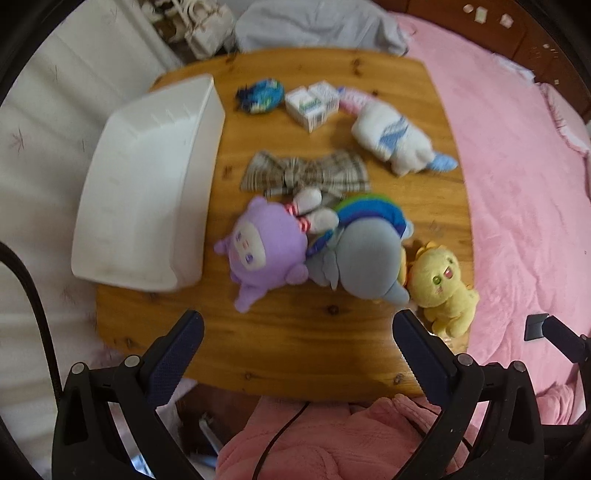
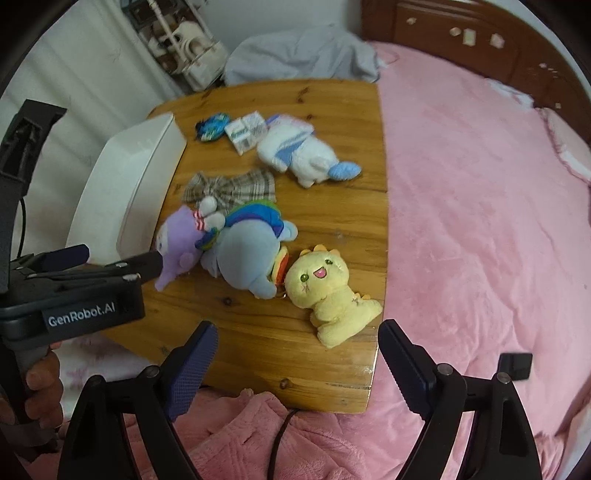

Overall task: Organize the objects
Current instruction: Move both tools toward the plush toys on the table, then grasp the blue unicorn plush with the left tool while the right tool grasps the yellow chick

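Observation:
On the wooden table (image 1: pixel 280 350) lie a purple plush (image 1: pixel 264 251), a grey-blue plush with a rainbow mane (image 1: pixel 365 254), a yellow plush (image 1: pixel 443 288), a plaid bow (image 1: pixel 303 173), a white-and-blue plush (image 1: pixel 391 136), small white boxes (image 1: pixel 314 103) and a blue item (image 1: pixel 260 96). A white bin (image 1: pixel 147 192) stands at the table's left. My left gripper (image 1: pixel 295 328) is open and empty above the near edge, short of the purple plush. My right gripper (image 2: pixel 297 339) is open and empty, just short of the yellow plush (image 2: pixel 325 291). The left gripper (image 2: pixel 122 264) also shows there beside the purple plush (image 2: pixel 177 243).
A pink blanket (image 2: pixel 480 221) covers the bed right of the table (image 2: pixel 258 343). A grey cloth (image 1: pixel 317 26) lies behind the table. A wooden headboard (image 2: pixel 461 40) stands at the far right. A black cable (image 1: pixel 33 295) hangs at the left.

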